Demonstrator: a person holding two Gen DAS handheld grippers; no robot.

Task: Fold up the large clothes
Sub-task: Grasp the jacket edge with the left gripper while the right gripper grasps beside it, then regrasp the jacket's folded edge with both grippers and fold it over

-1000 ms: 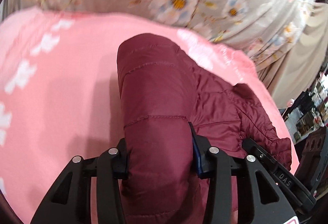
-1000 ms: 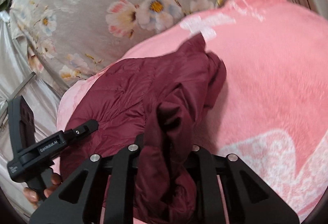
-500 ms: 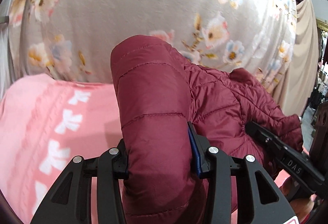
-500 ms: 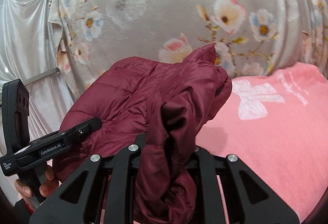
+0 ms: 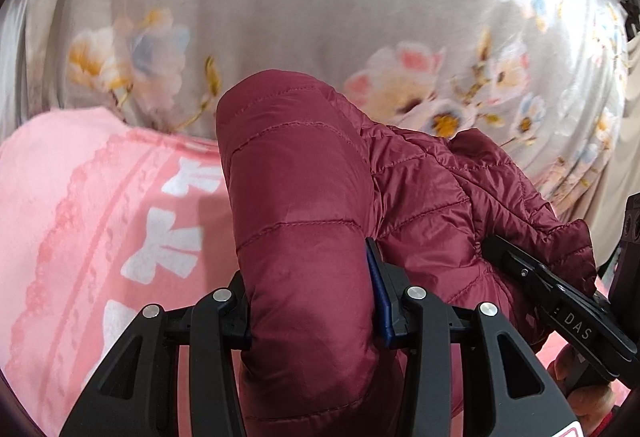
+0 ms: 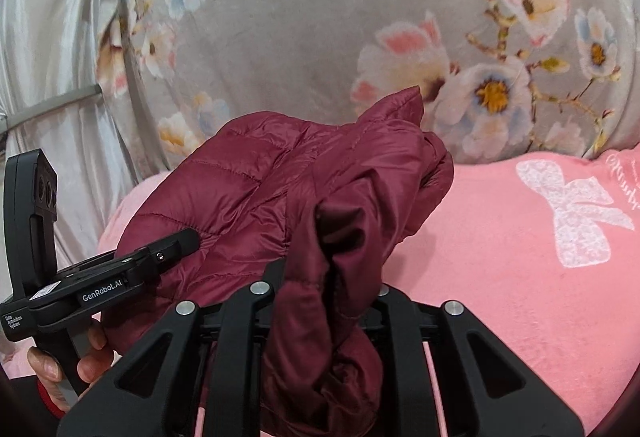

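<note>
The maroon quilted jacket [image 5: 304, 221] is pinched at two places, so that it can be carried as one bundle above the pink blanket [image 5: 80, 221]. A thick padded roll is clamped by the left hand-held gripper [image 5: 308, 313]; a thinner bunched edge is clamped by the right hand-held gripper [image 6: 324, 301], its jaws nearly together. A floral grey cloth [image 6: 320, 17] is hung behind
</note>
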